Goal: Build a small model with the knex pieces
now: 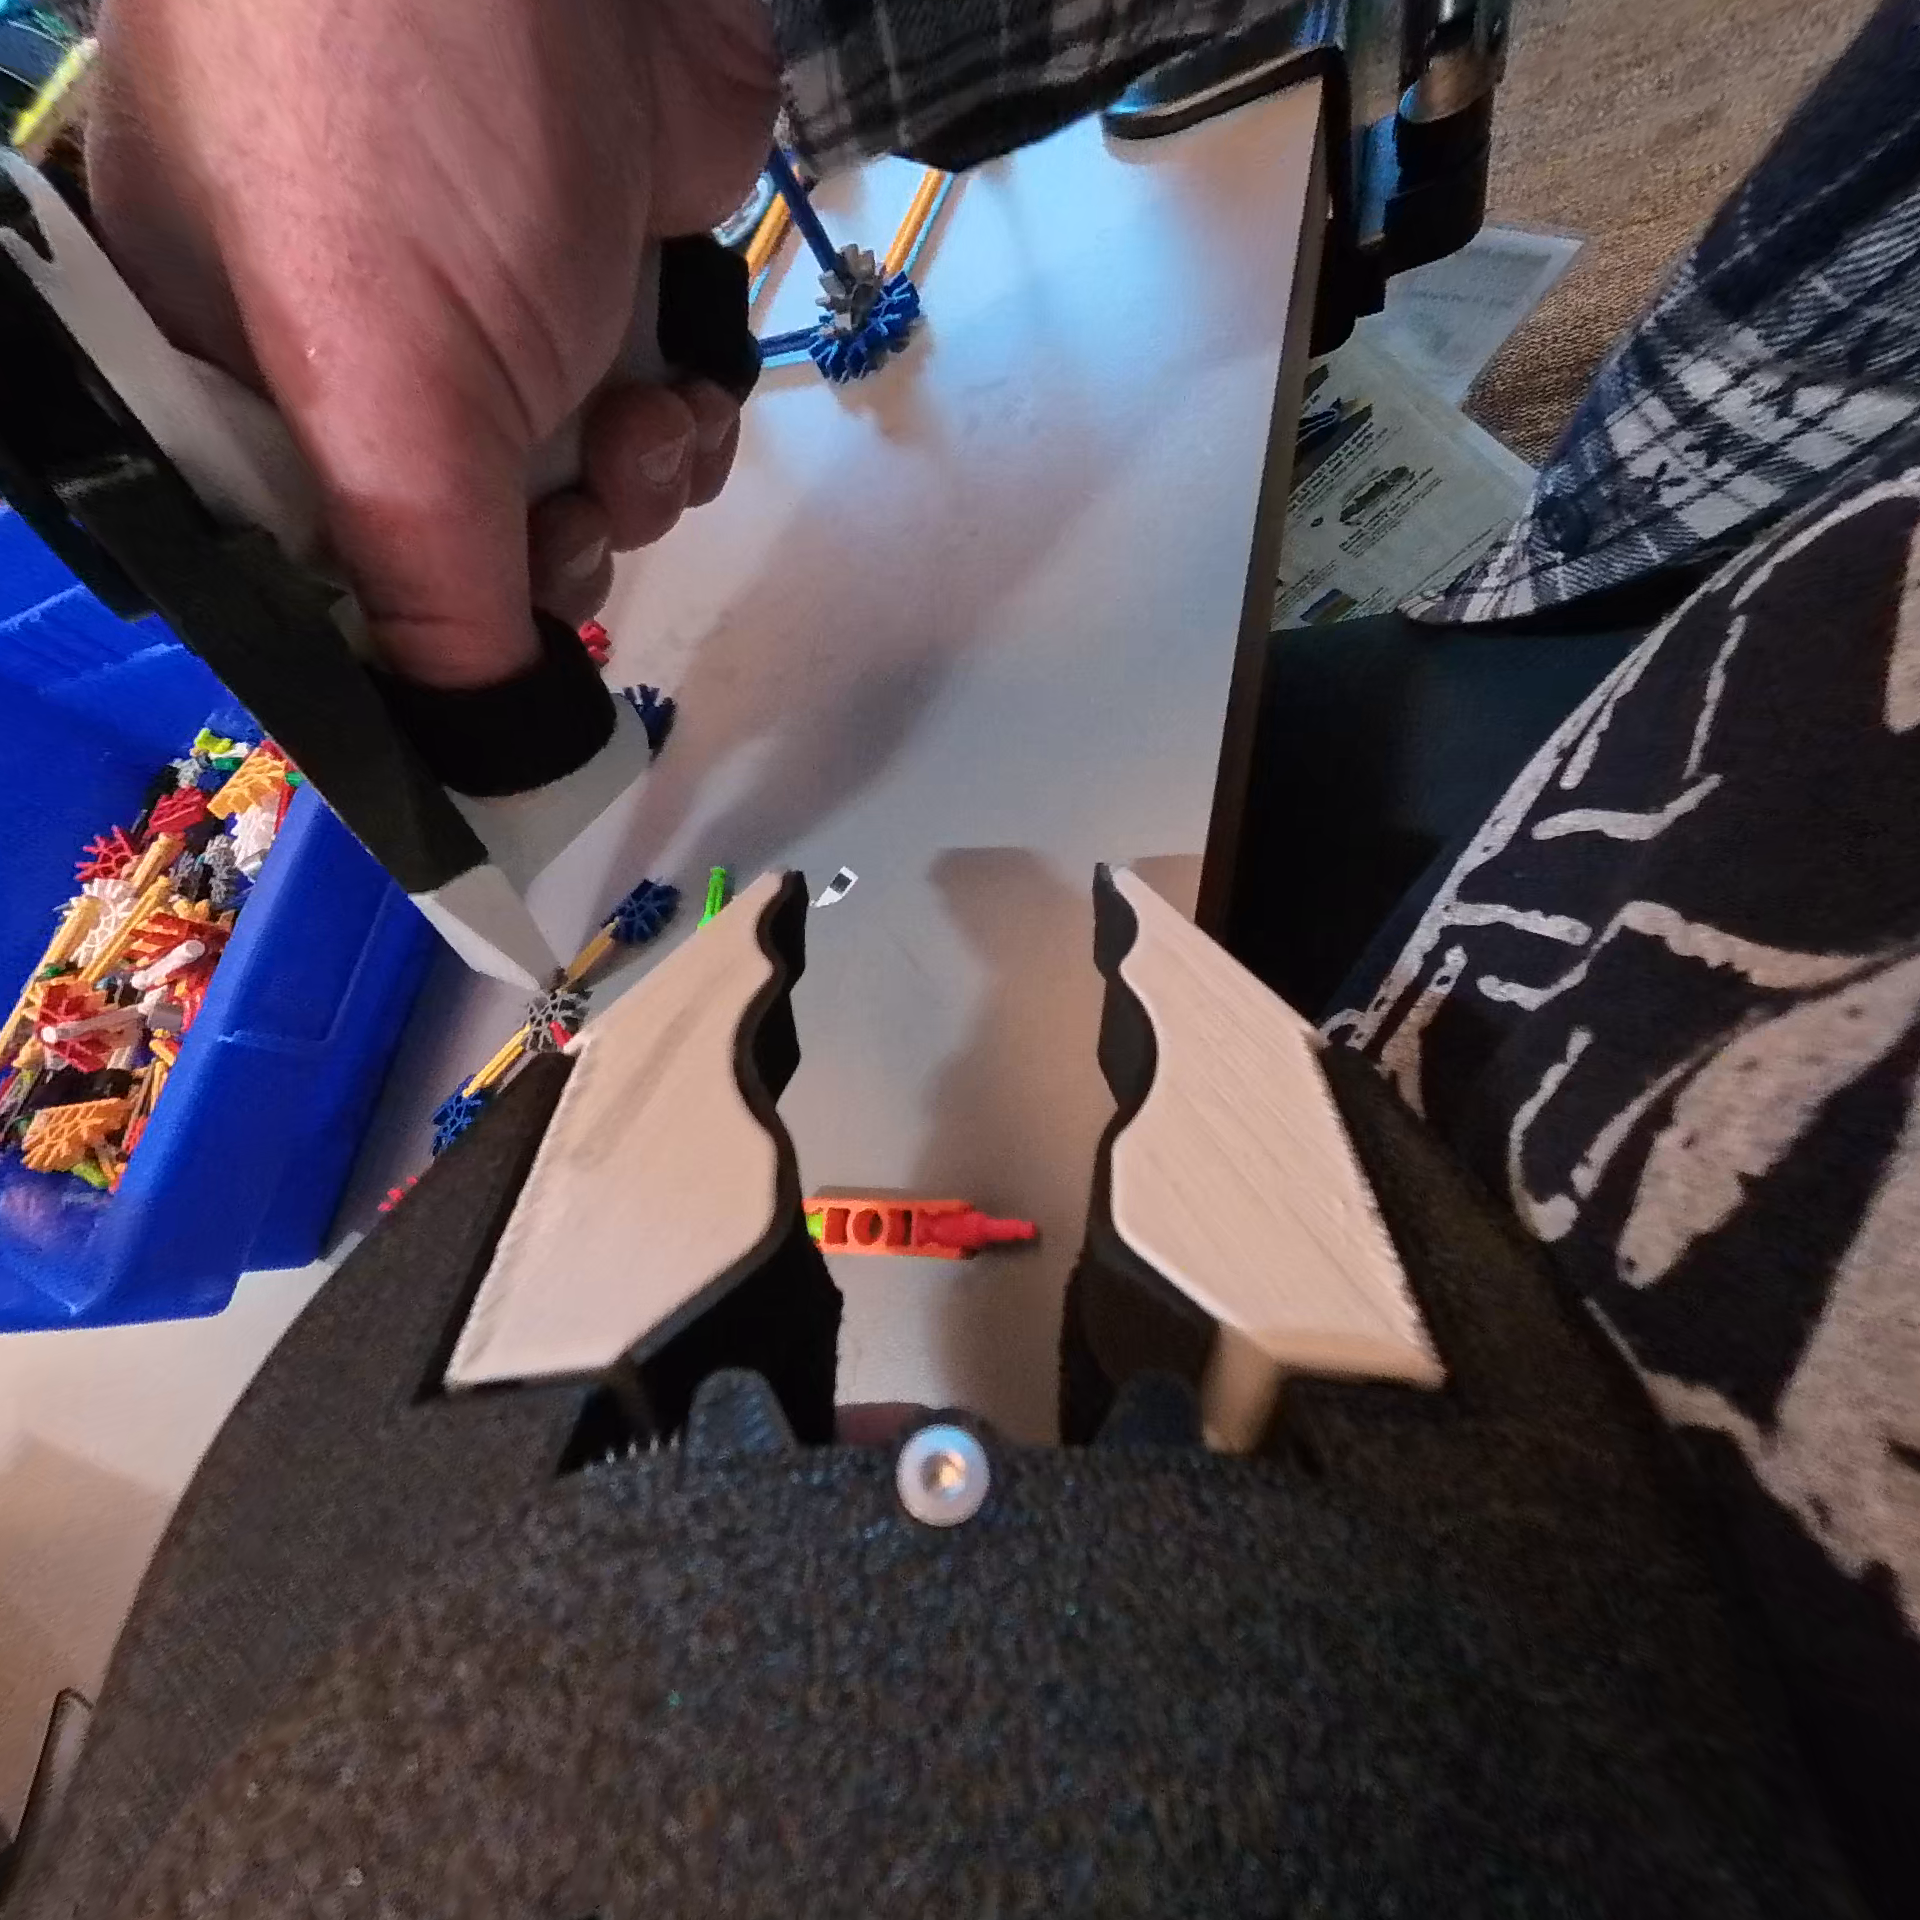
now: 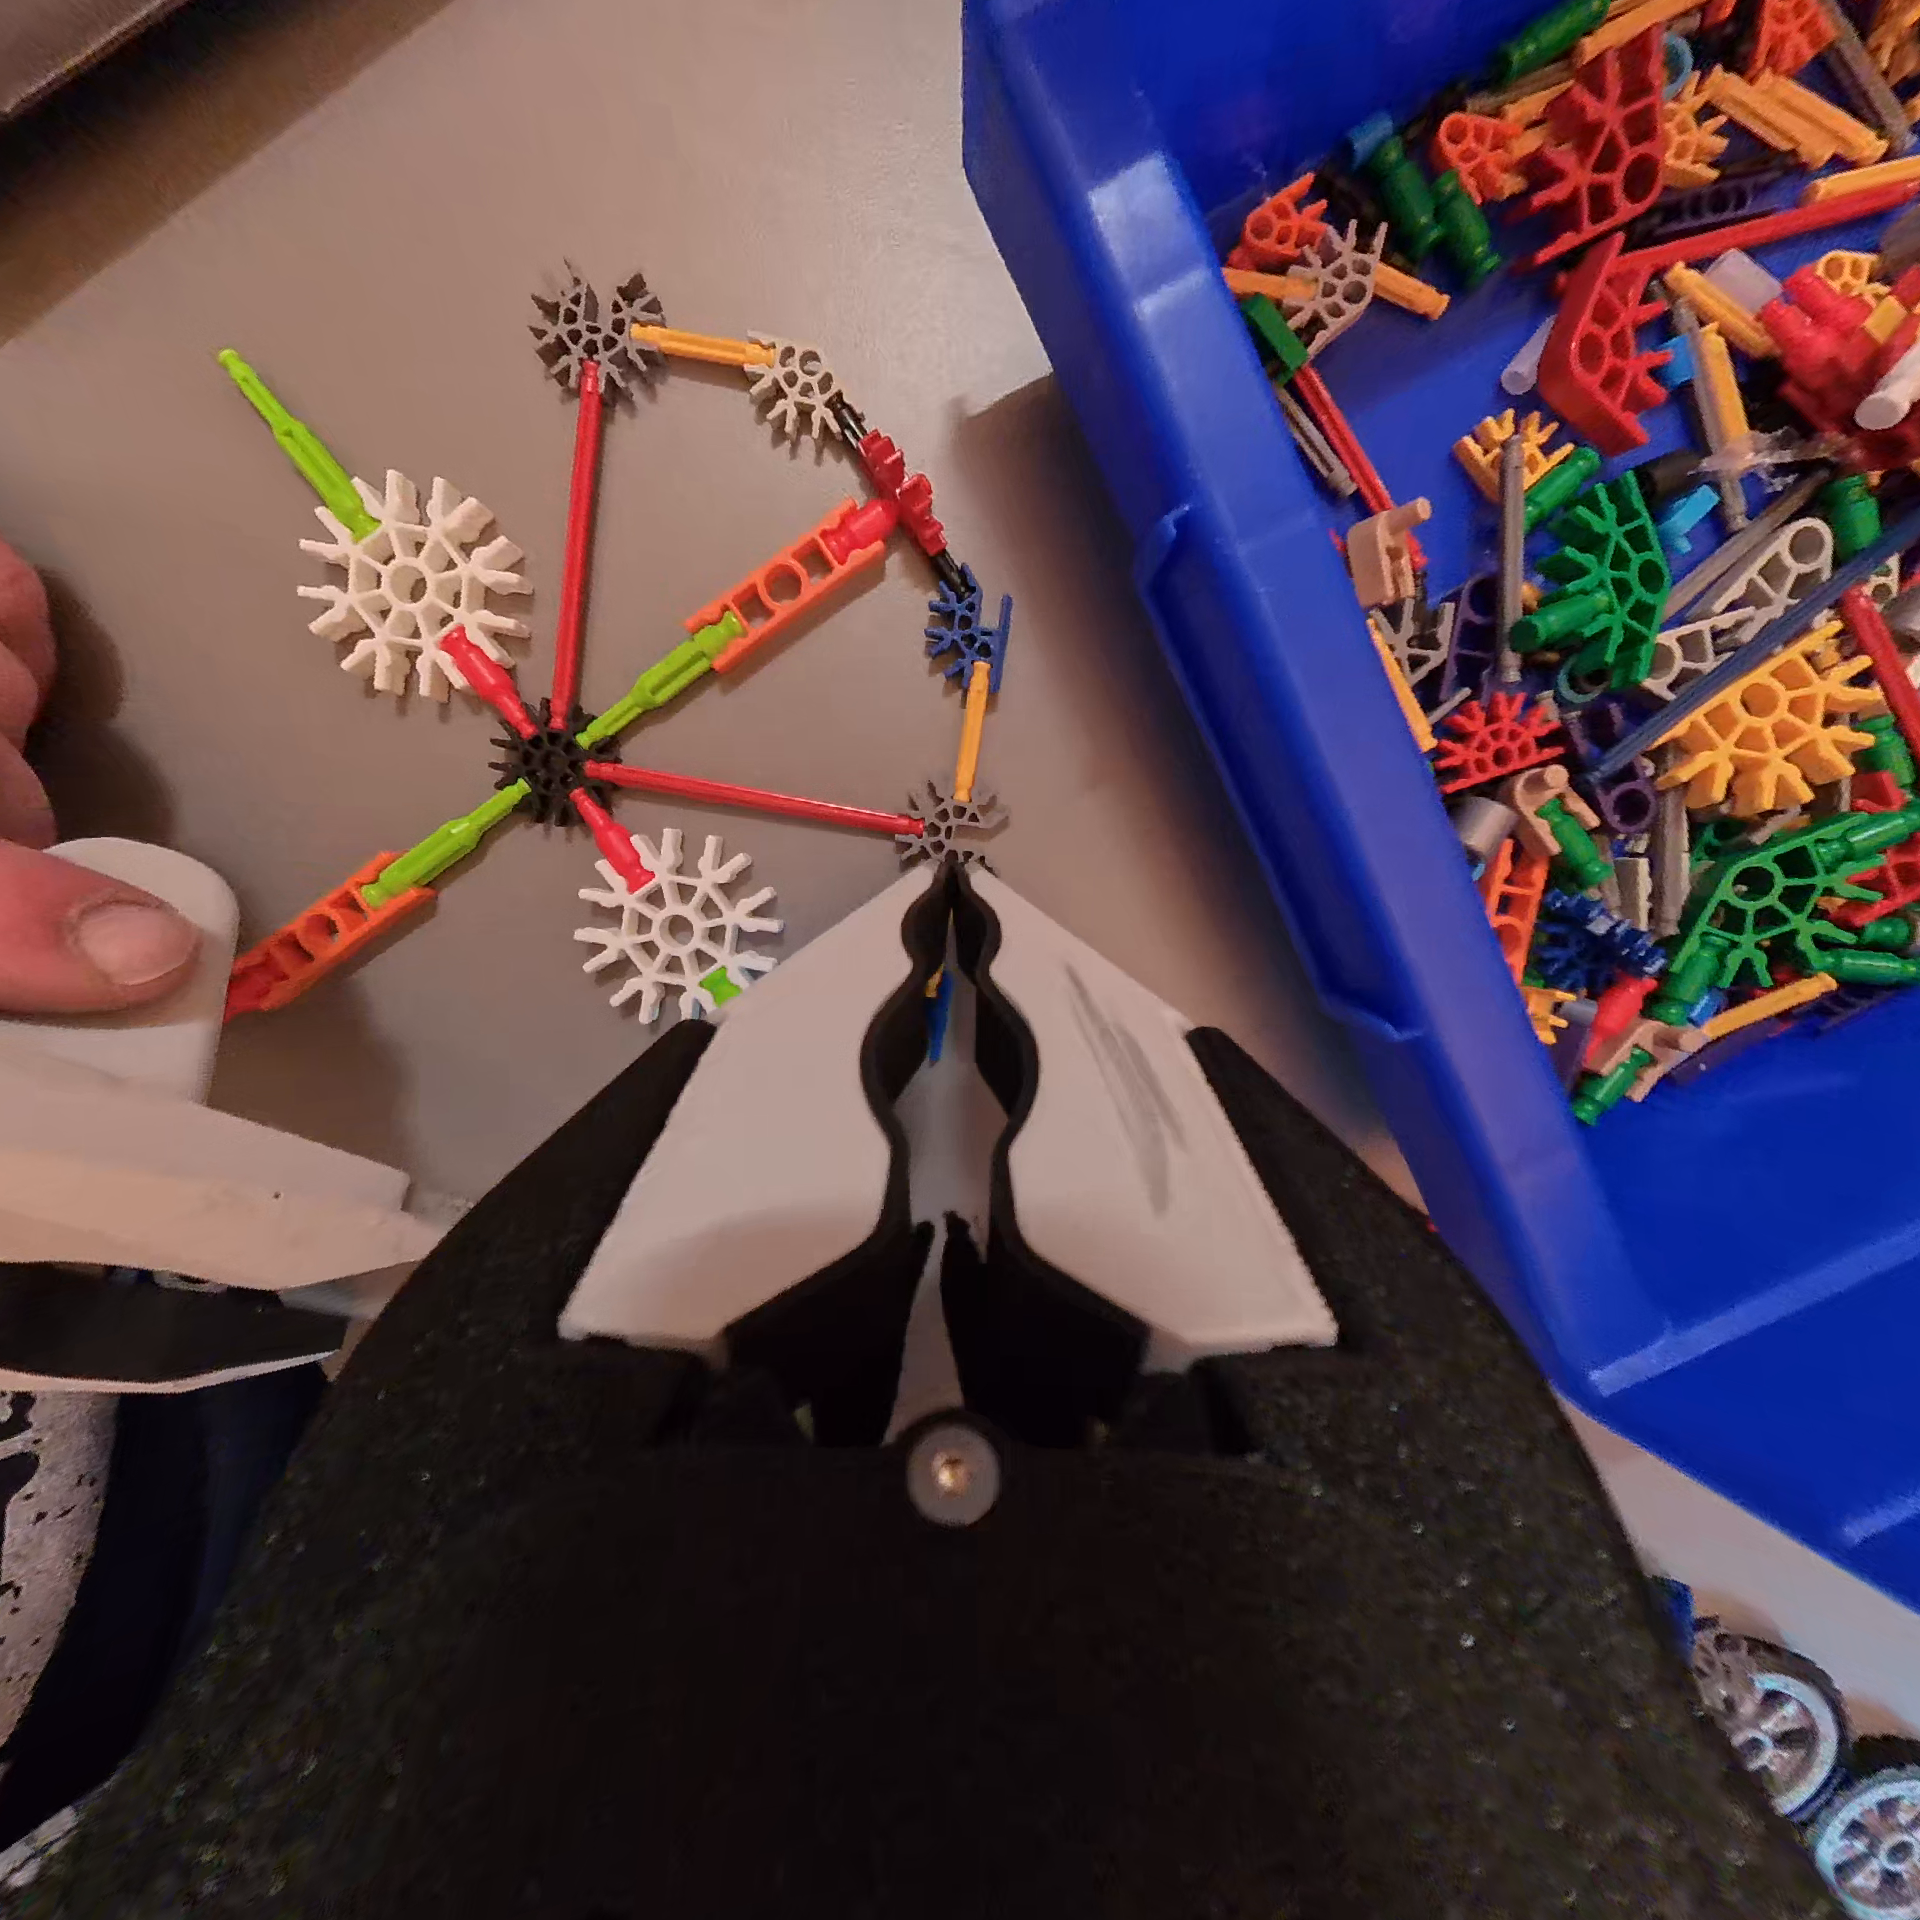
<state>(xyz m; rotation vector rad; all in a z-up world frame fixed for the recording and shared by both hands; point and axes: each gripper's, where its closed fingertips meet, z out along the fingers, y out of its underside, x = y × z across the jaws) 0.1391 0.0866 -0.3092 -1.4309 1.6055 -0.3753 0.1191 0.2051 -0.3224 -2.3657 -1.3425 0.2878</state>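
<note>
Right hand-held gripper (image 2: 951, 883) clenched at the grey connector (image 2: 951, 821) at 4 o'clock of the spoked toy frame's black hub (image 2: 545, 764), probably steadying it; left hand-held gripper (image 1: 948, 899) released, empty above an orange piece (image 1: 868, 1226) on the surface (image 1: 1018, 582), blue bin (image 2: 1195, 623) at 3 o'clock.

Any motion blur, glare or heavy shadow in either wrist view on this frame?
Left wrist view: the white table shows pale glare and soft shadows; the open left hand-held gripper has slightly smeared finger edges; fisheye bends the table edge. Right wrist view: sharp and evenly lit, the right hand-held gripper pinched at a grey connector beside the blue bin.
</note>
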